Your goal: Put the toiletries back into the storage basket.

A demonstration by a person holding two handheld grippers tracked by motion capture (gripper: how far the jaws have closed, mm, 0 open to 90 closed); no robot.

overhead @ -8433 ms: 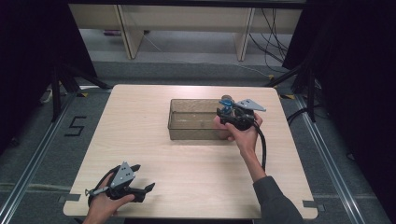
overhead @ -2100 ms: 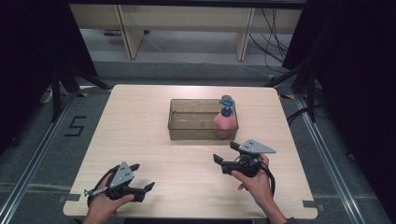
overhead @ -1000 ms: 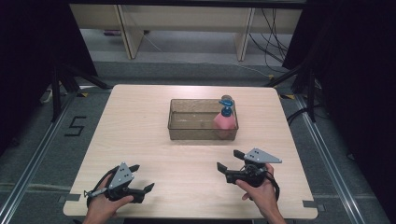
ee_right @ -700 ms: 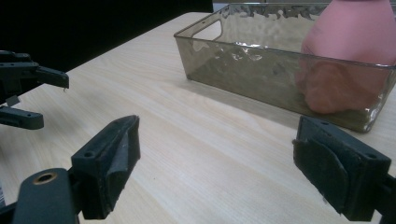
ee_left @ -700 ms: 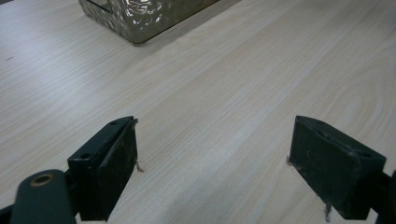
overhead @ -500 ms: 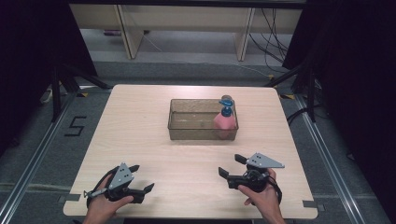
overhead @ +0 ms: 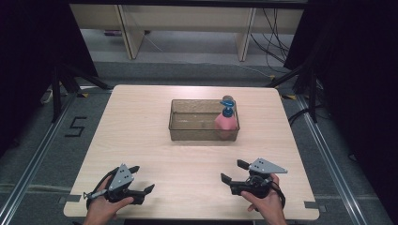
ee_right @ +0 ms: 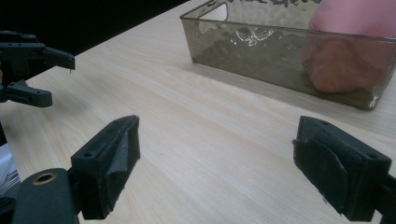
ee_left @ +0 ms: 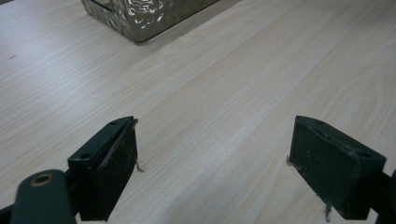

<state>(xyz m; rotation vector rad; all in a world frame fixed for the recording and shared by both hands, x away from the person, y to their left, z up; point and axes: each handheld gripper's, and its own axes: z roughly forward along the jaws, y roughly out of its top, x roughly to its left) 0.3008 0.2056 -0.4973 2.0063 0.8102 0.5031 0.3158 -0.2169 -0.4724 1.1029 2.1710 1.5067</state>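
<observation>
Light wooden table (overhead: pixel 141 136), rounded corners, pale grain running across.

At about seven o'clock on the tabletop: left gripper (overhead: pixel 141 179), held in the left hand (overhead: pixel 104 208), grey three-cornered plate on top, cable trailing toward the near edge. Jaws spread wide, holding nothing, pointing toward three o'clock and resting low over bare wood. From the left gripper view: two black pads well apart, plain table between them, small frayed bits at the pad edges, a corner of the bin (ee_left: pixel 140 16) at twelve o'clock.

Just past the centre, toward one o'clock: clear smoky-brown plastic bin (overhead: pixel 187 129), rectangular, long side across the table, rippled walls catching glints of light. Inside its right end, at the three o'clock side: pink bottle (overhead: pixel 226 123), broad soft-looking body, blue pump top, standing upright against the end wall. Through the bin wall in the right gripper view: the pink body (ee_right: pixel 348 65) blurred and darker behind the tinted plastic.

At about five o'clock: right gripper (overhead: pixel 233 171), held in the right hand (overhead: pixel 264 206), grey plate on top, jaws aimed toward nine o'clock. Also wide apart, empty, touching nothing but hovering near the wood. Well apart from the bin.
</observation>
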